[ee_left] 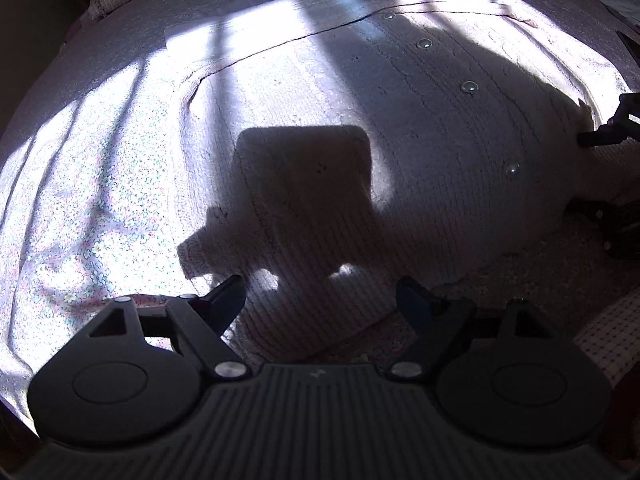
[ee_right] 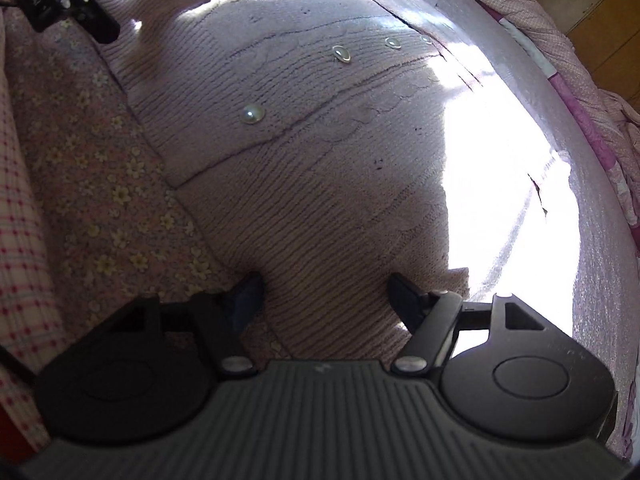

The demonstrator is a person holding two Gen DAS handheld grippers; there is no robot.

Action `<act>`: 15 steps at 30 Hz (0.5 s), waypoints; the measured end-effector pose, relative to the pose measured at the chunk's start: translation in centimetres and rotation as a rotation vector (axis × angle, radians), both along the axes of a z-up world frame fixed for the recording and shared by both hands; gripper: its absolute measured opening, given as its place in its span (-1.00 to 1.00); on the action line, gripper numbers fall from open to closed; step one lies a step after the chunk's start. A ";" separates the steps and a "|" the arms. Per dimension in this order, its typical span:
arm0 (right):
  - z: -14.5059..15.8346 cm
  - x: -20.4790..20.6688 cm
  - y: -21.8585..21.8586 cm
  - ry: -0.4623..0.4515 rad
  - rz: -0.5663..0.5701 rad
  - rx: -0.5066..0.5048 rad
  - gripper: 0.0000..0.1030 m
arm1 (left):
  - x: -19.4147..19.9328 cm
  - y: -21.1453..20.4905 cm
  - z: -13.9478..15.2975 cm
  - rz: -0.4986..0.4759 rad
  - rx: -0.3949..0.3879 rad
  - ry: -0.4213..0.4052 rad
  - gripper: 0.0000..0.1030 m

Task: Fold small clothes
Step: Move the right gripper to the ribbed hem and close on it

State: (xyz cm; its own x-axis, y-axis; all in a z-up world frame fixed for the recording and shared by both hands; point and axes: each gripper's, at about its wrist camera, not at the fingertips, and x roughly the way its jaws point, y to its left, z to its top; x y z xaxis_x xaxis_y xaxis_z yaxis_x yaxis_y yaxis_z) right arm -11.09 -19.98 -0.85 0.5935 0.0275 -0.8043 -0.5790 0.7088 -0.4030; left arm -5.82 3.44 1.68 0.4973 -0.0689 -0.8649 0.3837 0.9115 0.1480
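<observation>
A pale pink knitted cardigan (ee_left: 420,140) with pearl buttons (ee_left: 469,86) lies flat on a bed, front up. My left gripper (ee_left: 320,284) stands open just above one lower corner of it, with the ribbed hem lying flat between its fingers. My right gripper (ee_right: 324,284) is open too, low over the opposite edge of the cardigan (ee_right: 320,160); knit lies between its fingers (ee_right: 250,284), and the pads do not press it. The right gripper (ee_left: 592,176) shows at the right edge of the left wrist view, and the left gripper (ee_right: 112,0) at the top left of the right wrist view.
A floral sheet (ee_right: 120,184) covers the bed under the cardigan. A pink-and-white checked cloth (ee_right: 20,200) lies along the near side. A crumpled pink quilt (ee_right: 600,92) is heaped at the far edge, before wooden furniture (ee_right: 600,0). Hard sunlight and shadows fall across the bed.
</observation>
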 end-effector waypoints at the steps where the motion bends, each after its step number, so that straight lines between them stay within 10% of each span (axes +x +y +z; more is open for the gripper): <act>1: 0.1 -0.1 0.0 -0.016 -0.007 -0.006 0.00 | 0.0 0.0 0.1 -0.002 -0.004 0.000 0.69; 6: 0.8 0.1 -0.7 -0.070 -0.061 0.012 -0.66 | 0.0 -0.6 0.8 -0.009 -0.015 -0.022 0.69; 15: 3.7 0.7 -2.8 -0.173 -0.199 0.209 -0.74 | -0.4 -1.0 2.2 -0.012 -0.077 -0.053 0.69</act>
